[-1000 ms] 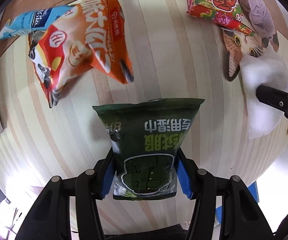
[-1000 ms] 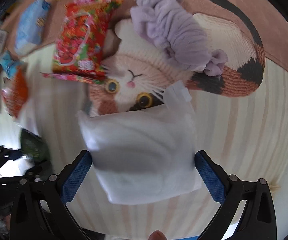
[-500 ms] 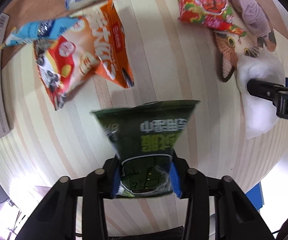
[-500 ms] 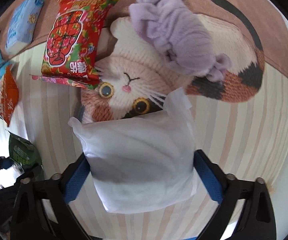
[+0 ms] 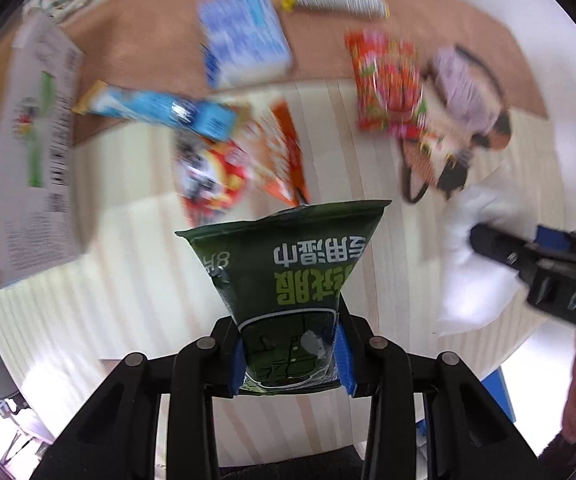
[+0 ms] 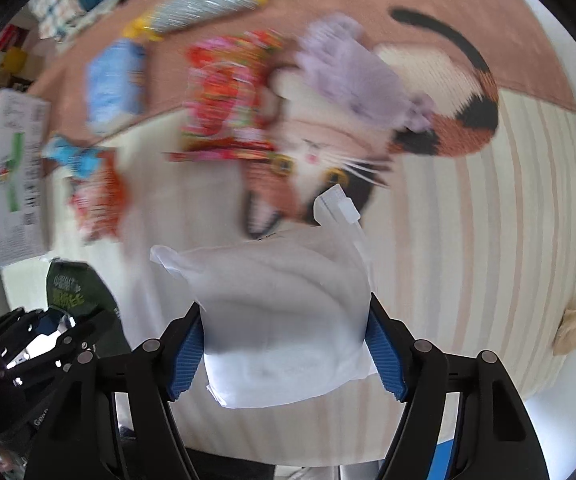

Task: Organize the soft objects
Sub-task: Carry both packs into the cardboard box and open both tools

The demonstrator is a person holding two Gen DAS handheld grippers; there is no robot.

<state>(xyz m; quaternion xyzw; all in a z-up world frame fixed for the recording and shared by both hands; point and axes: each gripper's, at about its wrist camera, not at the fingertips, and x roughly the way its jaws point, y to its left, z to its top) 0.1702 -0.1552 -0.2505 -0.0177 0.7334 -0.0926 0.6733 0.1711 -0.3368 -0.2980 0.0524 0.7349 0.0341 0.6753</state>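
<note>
Left wrist view shows my left gripper [image 5: 290, 354] clamped low on the crinkly dark green foil packet [image 5: 288, 276], light and slippery, while at three o'clock my right gripper [image 6: 284, 354] pinches the squashy white plastic-wrapped pad [image 6: 284, 320] across its middle.

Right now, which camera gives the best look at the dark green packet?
The left wrist view: the dark green packet fills its centre, sharp, clamped in the left gripper. The right wrist view shows only a small part of it at the lower left edge.
</note>
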